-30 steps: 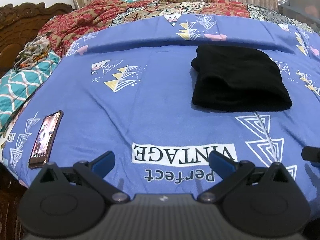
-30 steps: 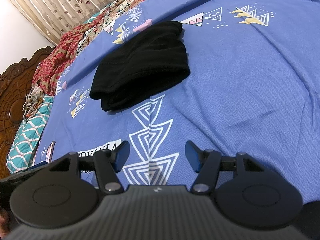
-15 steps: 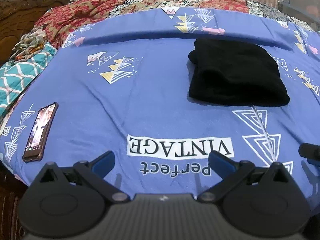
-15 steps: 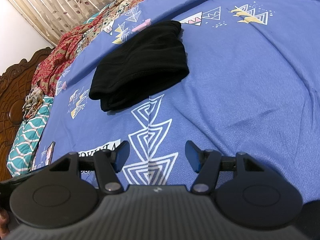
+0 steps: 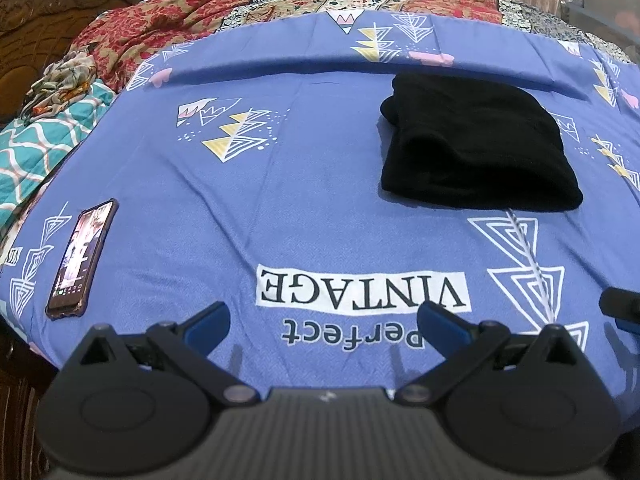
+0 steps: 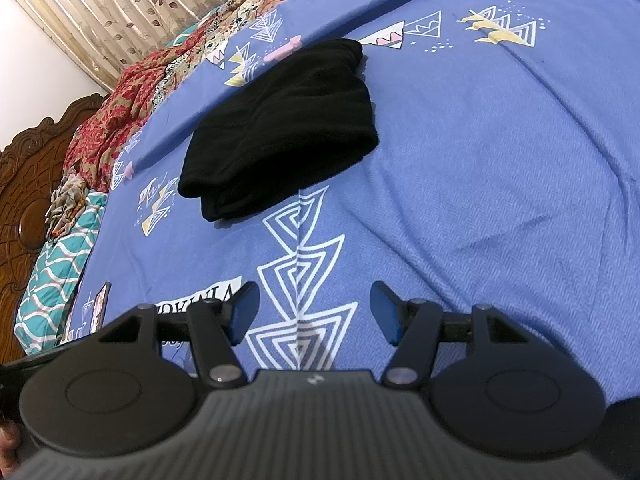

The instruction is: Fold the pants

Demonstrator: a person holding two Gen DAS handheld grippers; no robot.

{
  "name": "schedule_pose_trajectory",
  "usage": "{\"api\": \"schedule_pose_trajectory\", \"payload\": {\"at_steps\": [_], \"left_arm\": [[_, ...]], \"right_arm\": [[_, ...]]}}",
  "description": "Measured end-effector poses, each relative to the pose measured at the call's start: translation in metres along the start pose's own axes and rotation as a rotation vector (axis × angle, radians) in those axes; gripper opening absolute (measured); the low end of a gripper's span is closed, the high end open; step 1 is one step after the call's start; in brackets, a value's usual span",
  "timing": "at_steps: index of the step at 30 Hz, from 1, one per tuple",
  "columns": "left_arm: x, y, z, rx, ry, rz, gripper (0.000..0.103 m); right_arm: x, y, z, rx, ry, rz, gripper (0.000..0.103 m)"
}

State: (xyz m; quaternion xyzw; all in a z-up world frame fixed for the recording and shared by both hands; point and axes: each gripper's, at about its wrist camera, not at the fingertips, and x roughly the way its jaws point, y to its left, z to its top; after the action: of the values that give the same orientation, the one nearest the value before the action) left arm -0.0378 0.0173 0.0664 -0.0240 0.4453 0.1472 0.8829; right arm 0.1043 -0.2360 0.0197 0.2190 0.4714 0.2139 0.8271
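The black pants (image 5: 476, 148) lie folded in a compact bundle on the blue bedsheet (image 5: 304, 184), far right of centre in the left wrist view and at upper centre in the right wrist view (image 6: 280, 132). My left gripper (image 5: 322, 320) is open and empty, low over the "Perfect VINTAGE" print, well short of the pants. My right gripper (image 6: 314, 306) is open and empty over the white triangle print, also apart from the pants. Part of the right gripper shows at the right edge of the left wrist view (image 5: 620, 306).
A phone (image 5: 82, 256) lies screen-up near the sheet's left edge. Teal patterned bedding (image 5: 36, 152) and a red floral blanket (image 5: 168, 24) lie at the left and back. A carved wooden headboard (image 6: 24, 184) and curtains (image 6: 132, 8) stand beyond.
Both grippers stay open and empty. The left wrist view has shifted slightly, with the pants and phone a little higher in frame. The pants have not moved on the bed.
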Motion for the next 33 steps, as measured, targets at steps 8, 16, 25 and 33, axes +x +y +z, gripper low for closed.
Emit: {"api": "schedule_pose_trajectory", "payload": {"at_steps": [8,16,25,33], "left_arm": [[0.0005,0.0003,0.0000,-0.001,0.001,-0.002,0.103],[-0.0005,0.0003,-0.0008,-0.003,-0.001,-0.006,0.103],[-0.0010,-0.0005,-0.0013,-0.002,-0.004,-0.007,0.103],[-0.0012,-0.0018,-0.0011,0.008,0.000,-0.006,0.103]], "right_arm": [[0.0002,-0.0007,0.0000,0.004,0.002,0.001,0.064],[0.0000,-0.0011,-0.0007,0.004,0.003,0.001,0.064],[-0.0002,-0.0010,-0.0002,0.005,0.002,0.000,0.064],[-0.0015,-0.0005,-0.0004,0.002,0.001,0.002,0.064]]}}
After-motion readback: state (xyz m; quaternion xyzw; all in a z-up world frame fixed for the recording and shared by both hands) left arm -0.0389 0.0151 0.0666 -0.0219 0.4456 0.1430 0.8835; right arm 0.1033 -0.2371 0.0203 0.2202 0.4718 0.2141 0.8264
